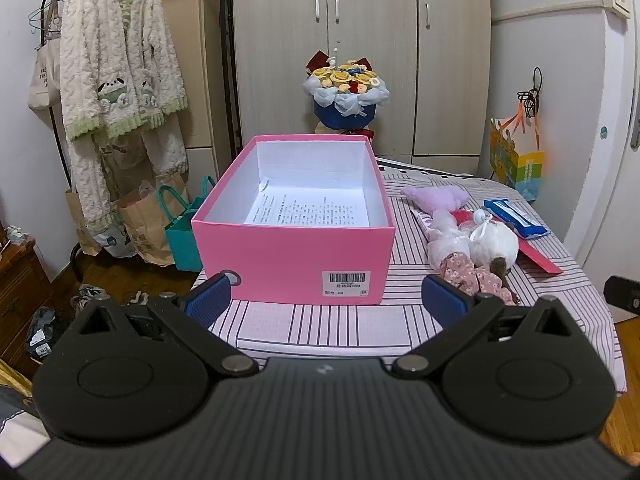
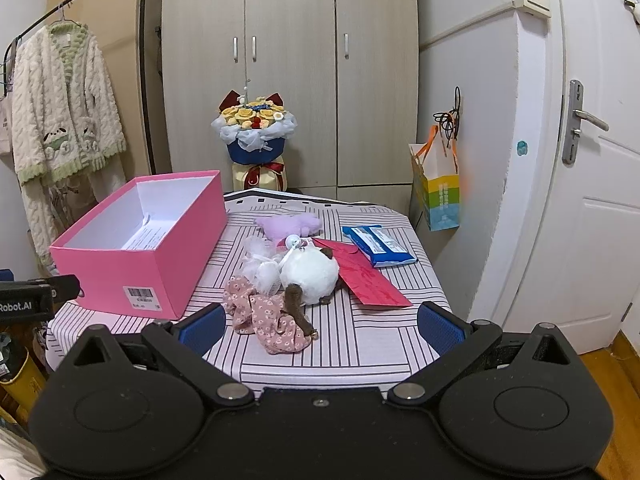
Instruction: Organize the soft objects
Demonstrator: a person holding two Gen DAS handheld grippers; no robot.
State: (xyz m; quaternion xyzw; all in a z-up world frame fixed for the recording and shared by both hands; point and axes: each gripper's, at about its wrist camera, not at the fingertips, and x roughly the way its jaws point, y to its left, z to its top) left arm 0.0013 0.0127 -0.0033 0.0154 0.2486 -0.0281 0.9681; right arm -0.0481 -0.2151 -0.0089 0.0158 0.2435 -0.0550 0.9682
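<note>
Pink box (image 1: 294, 256) bears barcode label (image 1: 346, 282); left gripper (image 1: 326, 300), right gripper (image 2: 320, 326) both spread, empty.

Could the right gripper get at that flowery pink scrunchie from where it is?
Probably yes. The right gripper is open, and the floral scrunchie lies just ahead between its fingers, with nothing in between; the white plush sits behind it.

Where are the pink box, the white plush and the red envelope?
pink box (image 1: 280, 256): left wrist view, on its near outer wall.
white plush (image 2: 310, 270): right wrist view, on its round white body.
red envelope (image 2: 366, 276): right wrist view, on its flat top face.
</note>
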